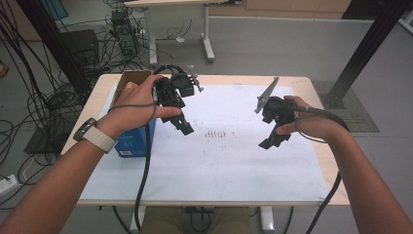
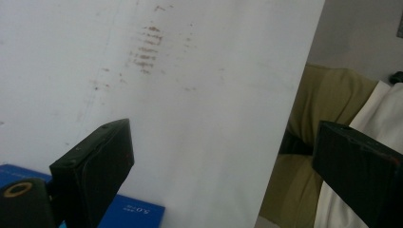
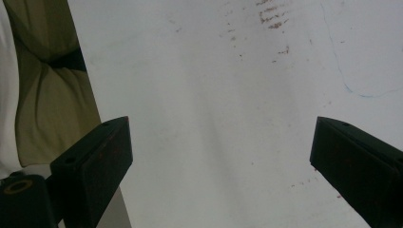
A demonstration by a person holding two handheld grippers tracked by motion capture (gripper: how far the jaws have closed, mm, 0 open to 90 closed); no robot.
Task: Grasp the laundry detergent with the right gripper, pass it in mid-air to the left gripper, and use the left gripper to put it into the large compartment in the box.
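Observation:
My left gripper hangs above the left half of the white sheet, held in the person's left hand, jaws wide apart with nothing between them. My right gripper is held over the right half of the sheet, tilted down toward the near edge, also open and empty. Between the two lies a patch of brown smudge marks on the sheet; the same marks appear in the left gripper view and again as marks in the right gripper view.
A blue box stands at the table's left, under the left hand, with an open cardboard box behind it. Black cables trail from both grippers over the near edge. The person's lap lies past the sheet's edge. Desk legs and cables crowd the floor beyond.

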